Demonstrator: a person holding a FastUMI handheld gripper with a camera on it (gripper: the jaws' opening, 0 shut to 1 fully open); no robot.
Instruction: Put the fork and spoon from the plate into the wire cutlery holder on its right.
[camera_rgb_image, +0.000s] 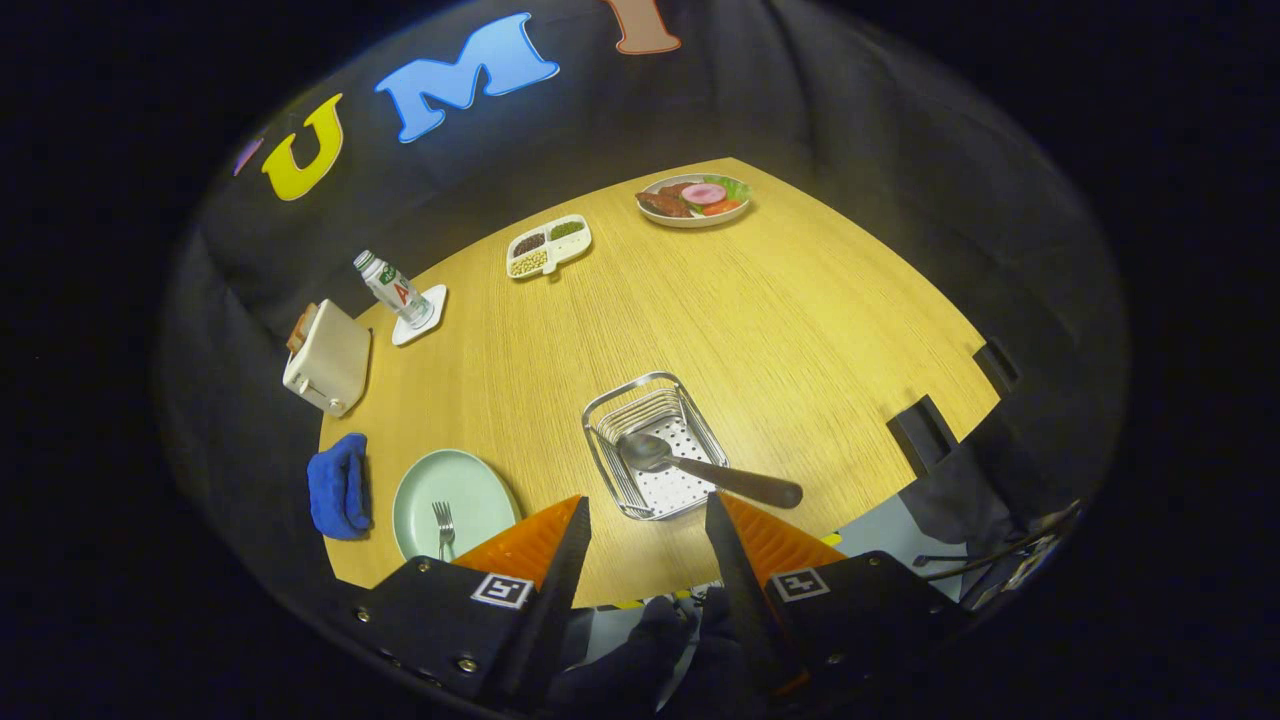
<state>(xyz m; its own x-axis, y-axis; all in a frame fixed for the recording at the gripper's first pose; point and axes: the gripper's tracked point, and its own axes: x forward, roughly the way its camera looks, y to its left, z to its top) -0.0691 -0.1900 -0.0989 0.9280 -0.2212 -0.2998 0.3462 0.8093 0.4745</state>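
tongs (648, 515) gape empty, spoon (700, 468) just ahead in holder (610, 400).

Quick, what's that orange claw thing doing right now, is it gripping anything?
Gripper: open, holding nothing. The spoon lies in the wire holder just ahead of its fingers; the fork is on the green plate.

One fisheye camera rides on the hand-held gripper (648, 510), high above the near edge of the worktop (780, 330), and looks forward and steeply down along the two spread fingers. The whole worktop falls in view, with the booth's cloth wall beyond its far edge.
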